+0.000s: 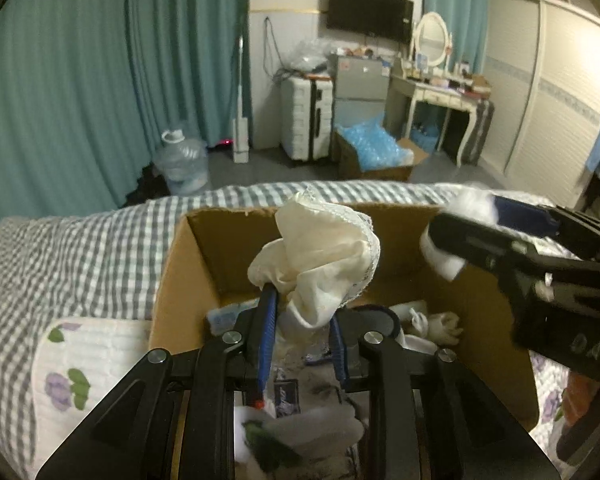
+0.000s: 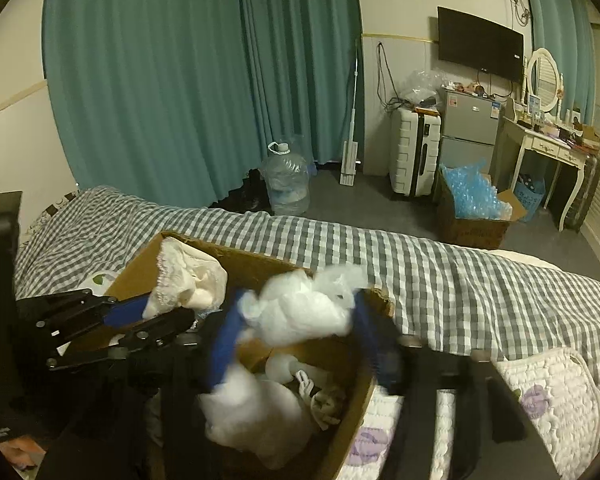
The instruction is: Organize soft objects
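A cardboard box (image 1: 188, 264) sits on the checked bed (image 1: 80, 248) and holds several soft items, among them white socks (image 1: 432, 324). My left gripper (image 1: 300, 300) is shut on a cream lace-edged cloth (image 1: 320, 256) and holds it above the box. It also shows in the right wrist view (image 2: 188, 280). My right gripper (image 2: 296, 316) is shut on a white fluffy cloth (image 2: 304, 308) over the box's (image 2: 140, 264) right side. It enters the left wrist view at the right (image 1: 456, 236). More white cloth (image 2: 256, 412) hangs below it, blurred.
A floral quilted pad (image 1: 80, 368) lies left of the box and another part (image 2: 548, 396) lies right of it. Beyond the bed stand a water jug (image 2: 286, 180), a white suitcase (image 2: 412, 152), a box of blue plastic (image 2: 476, 204) and a dressing table (image 2: 548, 148).
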Available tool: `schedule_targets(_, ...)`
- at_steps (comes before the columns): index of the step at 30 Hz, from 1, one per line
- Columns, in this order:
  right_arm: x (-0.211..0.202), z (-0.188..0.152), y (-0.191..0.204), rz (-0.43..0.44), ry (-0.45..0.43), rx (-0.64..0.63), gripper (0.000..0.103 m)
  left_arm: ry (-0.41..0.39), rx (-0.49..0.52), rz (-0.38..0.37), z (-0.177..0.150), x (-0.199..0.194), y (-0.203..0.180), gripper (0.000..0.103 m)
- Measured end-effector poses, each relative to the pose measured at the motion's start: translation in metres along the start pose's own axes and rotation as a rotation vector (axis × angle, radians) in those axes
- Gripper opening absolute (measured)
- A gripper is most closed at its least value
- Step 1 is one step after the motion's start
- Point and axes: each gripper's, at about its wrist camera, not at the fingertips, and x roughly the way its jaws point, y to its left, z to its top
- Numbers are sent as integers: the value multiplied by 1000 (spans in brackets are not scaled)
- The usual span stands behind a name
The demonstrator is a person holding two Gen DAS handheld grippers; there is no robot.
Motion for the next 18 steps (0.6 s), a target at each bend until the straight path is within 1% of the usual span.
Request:
schedule_targets(1,2,0,-1,-6,0,-2,82,-4,-2,6,0,0,0,32)
schedule_targets(3,1,0,-5,-29,-19,2,82,-10,-2,34,-1,0,1,65)
schedule_targets(5,-2,1,-6,-42,-25,10,82,-36,1,56,-2,-5,0,74)
schedule_targets(8,-10,5,-9,-75,-36,26,83,-37,14,62,-2,-16,-3,74)
schedule_targets(10,-23,6,-6,-100,-43,20,83,-49,30,62,-1,-34,-7,74)
schedule_targets(12,-46,10,1,-133,-60,-2,85,-84,41,74,3,-60,-12,74)
schedule_targets(15,-95,20,8,-165,-100,-19,85,-137,34,80,10,-104,-13,74)
schedule_targets(16,-111,24,11,-175,-117,-22,86,-159,33,81,13,-124,-14,74)
schedule_targets(17,-137,29,16,-191,-146,-27,88,-195,32,84,15,-150,-16,75)
schedule_targets(18,-158,33,19,-198,-171,-28,92,-223,34,88,18,-170,-17,79)
